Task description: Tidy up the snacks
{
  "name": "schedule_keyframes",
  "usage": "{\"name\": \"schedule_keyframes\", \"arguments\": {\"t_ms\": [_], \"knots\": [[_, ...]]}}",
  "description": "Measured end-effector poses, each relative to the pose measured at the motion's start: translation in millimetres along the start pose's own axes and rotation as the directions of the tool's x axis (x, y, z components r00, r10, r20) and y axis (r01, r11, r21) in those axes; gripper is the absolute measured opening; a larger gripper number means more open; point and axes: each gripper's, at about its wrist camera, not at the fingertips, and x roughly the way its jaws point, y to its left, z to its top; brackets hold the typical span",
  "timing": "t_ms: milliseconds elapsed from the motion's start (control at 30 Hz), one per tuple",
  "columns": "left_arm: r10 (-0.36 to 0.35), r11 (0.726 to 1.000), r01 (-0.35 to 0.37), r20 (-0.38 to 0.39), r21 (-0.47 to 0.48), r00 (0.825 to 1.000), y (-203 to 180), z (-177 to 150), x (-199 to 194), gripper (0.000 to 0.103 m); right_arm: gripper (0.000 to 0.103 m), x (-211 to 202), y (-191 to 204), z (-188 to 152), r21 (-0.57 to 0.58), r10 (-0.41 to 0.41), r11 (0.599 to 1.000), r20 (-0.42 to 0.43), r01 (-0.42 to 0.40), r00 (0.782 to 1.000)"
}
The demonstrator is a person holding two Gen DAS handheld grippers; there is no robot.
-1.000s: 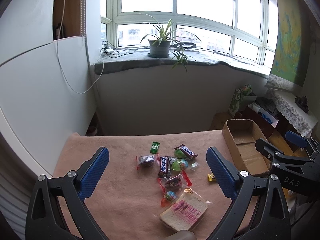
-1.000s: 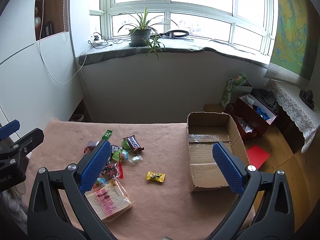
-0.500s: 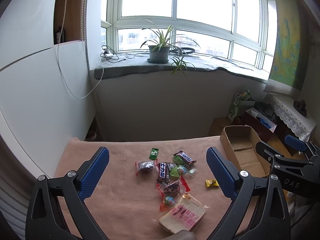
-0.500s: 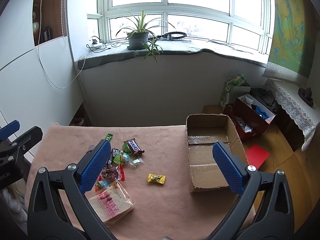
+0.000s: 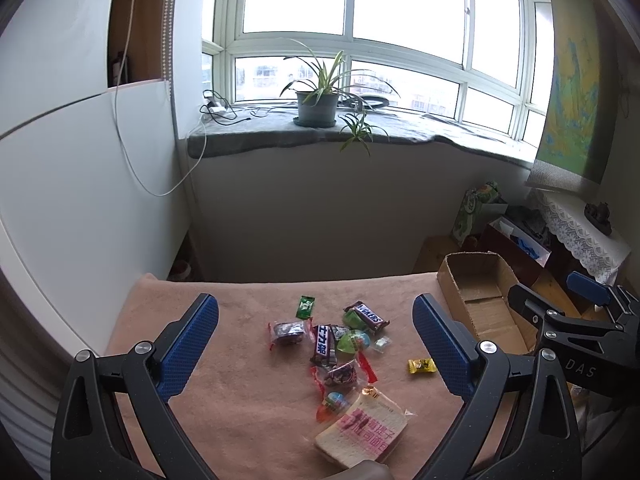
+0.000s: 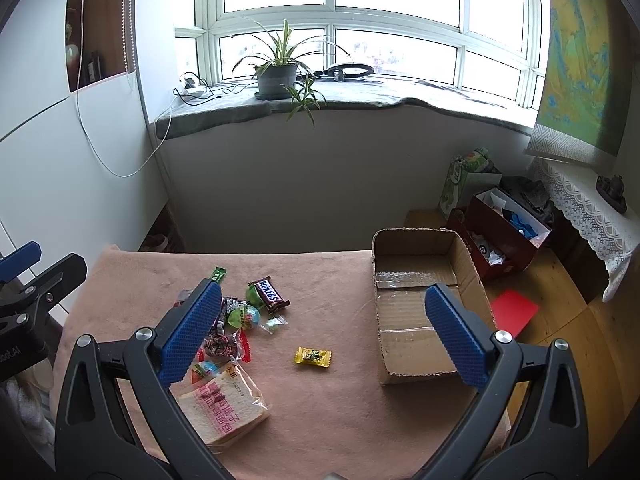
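Both tools idle above the desk, nothing held. Left tool (image 5: 316, 336): jaws spread wide, empty, aimed at the snack pile from above. Right tool (image 6: 320, 328): same, wide open and empty, hanging between the pile and the cardboard box (image 6: 466, 264). Desk (image 6: 340, 400) is covered in a pinkish cloth. Snacks are loose on its left half: Snickers bar (image 6: 269, 289) at the far side of the cluster, a green sachet (image 6: 218, 275) beyond it, a second chocolate bar (image 5: 323, 343) with white lettering, a green round candy (image 6: 242, 316), a few small clear and red-ended wrappers bunched together, and the bagged bread slice (image 6: 222, 404) nearest the camera. One yellow candy (image 6: 313, 356) lies alone, apart from the pile and between it and the box. The box sits on the right edge of the desk, open at the top, and looks empty. My read: step is pre-grasp, no item sorted yet, the task barely begun. Next move likely the right tool down on the yellow candy, since it's isolated and closest to the box. It's small and flat, so the jaws must narrow a lot and come in low without snagging the cloth. Bread bag is soft; squeeze gently there.
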Motion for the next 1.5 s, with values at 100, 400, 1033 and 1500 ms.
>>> {"name": "schedule_keyframes", "arguments": {"t_ms": [100, 400, 1033, 1500], "knots": [[-0.004, 1.0, 0.004, -0.002, 0.002, 1.0, -1, 1, 2, 0.098, 0.103, 1, 0, 1, 0.0, 0.002, 1.0, -0.002, -0.002, 1.0], [-0.003, 1.0, 0.003, -0.006, 0.004, 1.0, -1, 3, 6, 0.098, 0.103, 7, -1, 5, -0.007, 0.009, 1.0, -0.011, -0.009, 1.0], [-0.028, 0.997, 0.021, -0.106, -0.073, 0.994, 30, -12, 28, 0.098, 0.103, 44, 5, -10, -0.077, 0.189, 0.978, -0.072, -0.194, 0.979], [-0.255, 0.938, 0.119, -0.415, -0.325, 0.873, 67, -74, 85, 0.086, 0.103, 114, -2, -50, 0.102, 0.359, 0.932, -0.372, -0.347, 0.856]]}}
